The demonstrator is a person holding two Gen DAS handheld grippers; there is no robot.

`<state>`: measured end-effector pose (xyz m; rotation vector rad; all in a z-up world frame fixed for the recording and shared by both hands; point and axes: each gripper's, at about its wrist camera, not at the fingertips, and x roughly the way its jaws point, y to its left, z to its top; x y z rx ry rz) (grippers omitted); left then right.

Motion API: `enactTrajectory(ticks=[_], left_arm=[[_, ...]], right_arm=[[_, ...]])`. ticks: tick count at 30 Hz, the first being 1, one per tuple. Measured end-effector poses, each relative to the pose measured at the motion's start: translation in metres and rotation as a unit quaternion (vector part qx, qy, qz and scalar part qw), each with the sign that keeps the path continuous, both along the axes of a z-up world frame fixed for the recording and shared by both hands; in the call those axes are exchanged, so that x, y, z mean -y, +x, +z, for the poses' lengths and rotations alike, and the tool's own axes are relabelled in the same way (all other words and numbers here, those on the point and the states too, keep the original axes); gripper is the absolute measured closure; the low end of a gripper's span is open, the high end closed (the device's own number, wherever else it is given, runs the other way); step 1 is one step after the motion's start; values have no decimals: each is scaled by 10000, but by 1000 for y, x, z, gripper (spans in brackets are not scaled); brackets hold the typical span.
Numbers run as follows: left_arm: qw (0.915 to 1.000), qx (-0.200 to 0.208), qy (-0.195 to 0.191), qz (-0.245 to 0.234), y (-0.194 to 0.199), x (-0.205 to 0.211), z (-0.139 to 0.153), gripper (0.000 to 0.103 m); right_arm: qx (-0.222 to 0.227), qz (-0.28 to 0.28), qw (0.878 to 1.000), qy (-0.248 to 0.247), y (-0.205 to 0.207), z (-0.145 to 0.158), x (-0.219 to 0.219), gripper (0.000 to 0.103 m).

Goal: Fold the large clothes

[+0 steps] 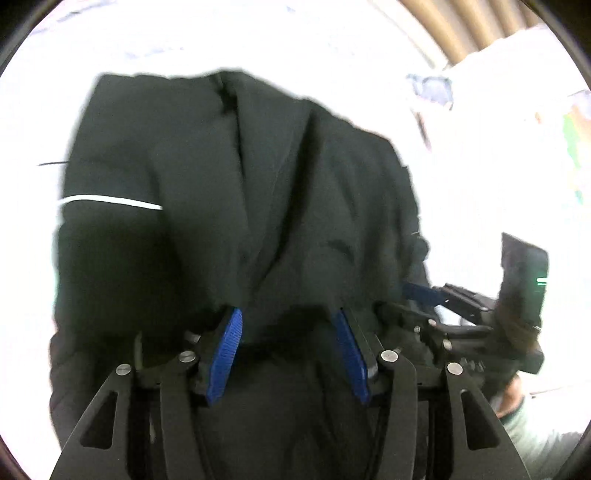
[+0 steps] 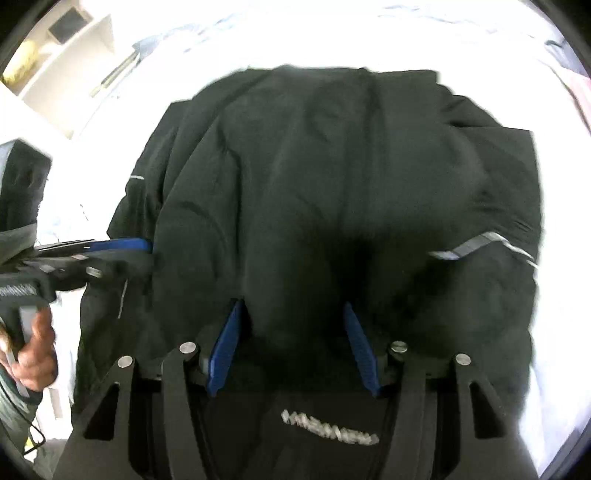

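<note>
One black, smooth-woven jacket w/ thin pale stripes [image 2: 332, 177] bunched between both tongs. Left gripper [image 1: 287, 314] & right gripper [image 2: 293, 308], ribbed blue pads [image 2: 225, 343]: each clamped on fabric.

A bright white bed sheet [image 2: 332, 33] spreads wide, with white shelving [image 2: 70, 55] and tan curtain folds [image 1: 461, 26] behind

Jacket [image 1: 229, 177] (bunched) amid open bedding [image 1: 258, 40]
</note>
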<state>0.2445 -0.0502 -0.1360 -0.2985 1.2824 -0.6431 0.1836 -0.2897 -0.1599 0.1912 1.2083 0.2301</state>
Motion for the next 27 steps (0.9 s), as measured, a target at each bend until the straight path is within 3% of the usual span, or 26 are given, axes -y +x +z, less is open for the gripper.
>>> enactTrajectory(ticks=[4, 12, 18, 27], left_arm=[[9989, 104, 35, 464, -23, -61, 18, 49], [9893, -123, 213, 1439, -55, -167, 4, 49], [9835, -216, 207, 1783, -74, -181, -12, 46], [9813, -133, 646, 1807, -96, -194, -43, 45]], right_arm=[[-74, -546, 9981, 260, -40, 6, 41, 43], [-239, -1423, 9884, 469, -89, -3, 94, 42], [-121, -1544, 9875, 302, -102, 4, 105, 42], [21, -1520, 9881, -256, -121, -14, 88, 39]])
